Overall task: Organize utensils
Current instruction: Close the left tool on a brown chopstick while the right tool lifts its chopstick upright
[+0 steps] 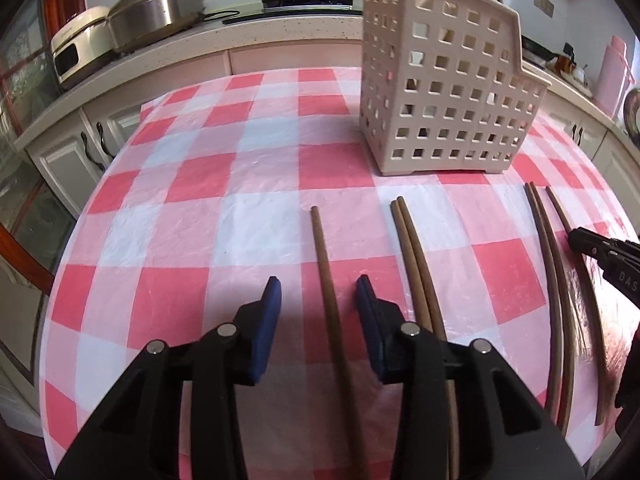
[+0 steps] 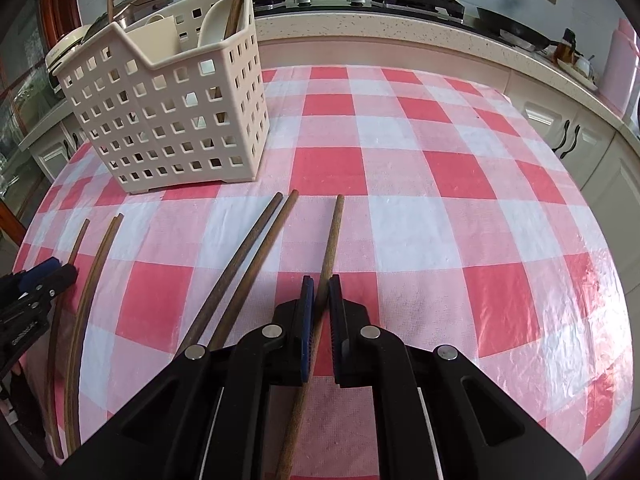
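Both wrist views sit low over the checked surface (image 1: 200, 184), angled down and toward the basket (image 1: 444, 92). Left view has the basket ahead to its right; right view has it ahead to its left (image 2: 168, 116). Shared: basket, chopsticks before it, kitchen counter behind.

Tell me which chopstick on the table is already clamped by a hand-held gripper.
The single chopstick farthest right: the right hand-held gripper is shut on it. The left hand-held gripper only straddles the leftmost chopstick, pads apart.
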Tool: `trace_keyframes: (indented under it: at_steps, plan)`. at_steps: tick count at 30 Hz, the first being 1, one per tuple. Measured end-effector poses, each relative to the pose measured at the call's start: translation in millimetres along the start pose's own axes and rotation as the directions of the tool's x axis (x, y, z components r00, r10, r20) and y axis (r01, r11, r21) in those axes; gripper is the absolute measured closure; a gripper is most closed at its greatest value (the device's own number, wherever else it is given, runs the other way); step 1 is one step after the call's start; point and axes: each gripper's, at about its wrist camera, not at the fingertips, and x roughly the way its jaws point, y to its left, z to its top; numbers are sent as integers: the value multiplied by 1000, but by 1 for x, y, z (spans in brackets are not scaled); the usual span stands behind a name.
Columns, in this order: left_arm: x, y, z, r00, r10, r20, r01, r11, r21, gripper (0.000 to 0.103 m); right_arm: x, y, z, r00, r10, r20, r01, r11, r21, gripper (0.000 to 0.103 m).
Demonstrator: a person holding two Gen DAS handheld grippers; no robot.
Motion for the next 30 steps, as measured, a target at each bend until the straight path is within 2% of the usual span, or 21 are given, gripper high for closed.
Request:
trace_keyframes:
  at_steps: [3,4,5,8,13,17,30]
  plan:
    - [0,-2,2,1000,-5,-6,5,1000,12,80,0,0,1,1000,-2,2,2,1000,-10,96]
    - [0,-5,2,1000,-3,-6,3,1000,25,90,0,2,0,1000,-6,3,6,1000,-17,96]
    - [-1,-7,1,1000,4,-6,-4,999,39,96,0,2,0,1000,-9,5,9,1000,-23,96]
    - [-2,-11,-1,1000,15,2,-15,999,51,96,-1,2,-2,1000,-1,8,2,1000,-20,96]
    - [-3,-6,-1,1000,-13,0,13,1000,20,97,-2,1,-3,1000,5,18,-5,1000,-16,96]
    - [-5,-3,-1,999,-41,-1,41,999,-3,97,-4,-5,-5,997,78,27,-78,996,36,97]
    - [-51,-4,4,990,-62,128,64,998,-13,97,-51,-2,-1,975,133,178,-140,990,29,97]
